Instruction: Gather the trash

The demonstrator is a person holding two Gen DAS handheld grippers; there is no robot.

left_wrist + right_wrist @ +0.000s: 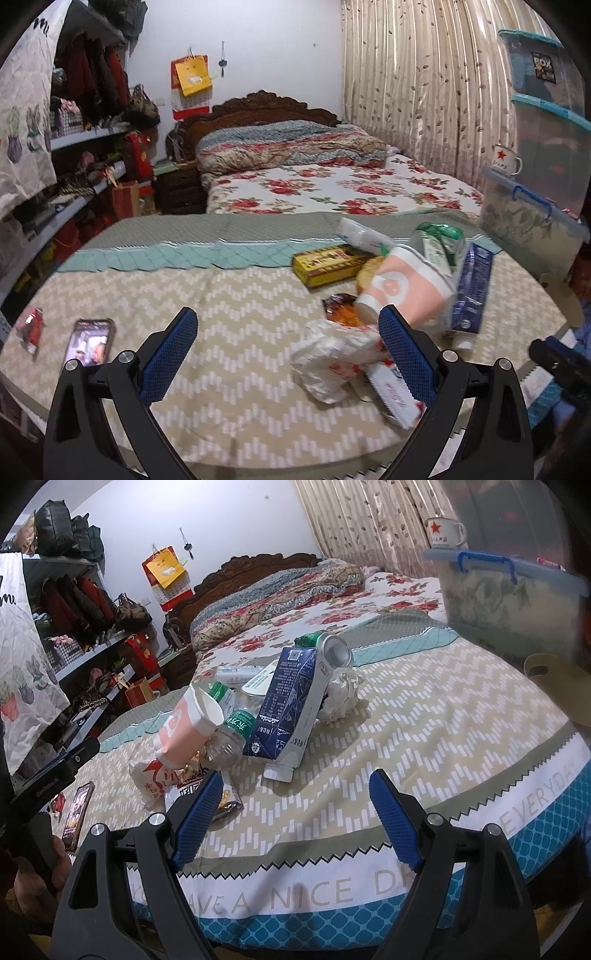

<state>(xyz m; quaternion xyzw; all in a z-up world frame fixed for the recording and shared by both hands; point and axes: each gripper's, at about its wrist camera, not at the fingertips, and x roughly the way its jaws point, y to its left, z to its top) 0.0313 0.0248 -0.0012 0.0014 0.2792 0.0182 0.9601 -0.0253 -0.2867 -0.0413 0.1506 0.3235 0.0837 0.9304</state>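
Both tongs, left tongs and right tongs, are hovering wide and empty near the trash heap mid-tabletop; left should be closing squarely on the crumpled white plastic wrapper touching its right finger, sparing the smartphone far left.
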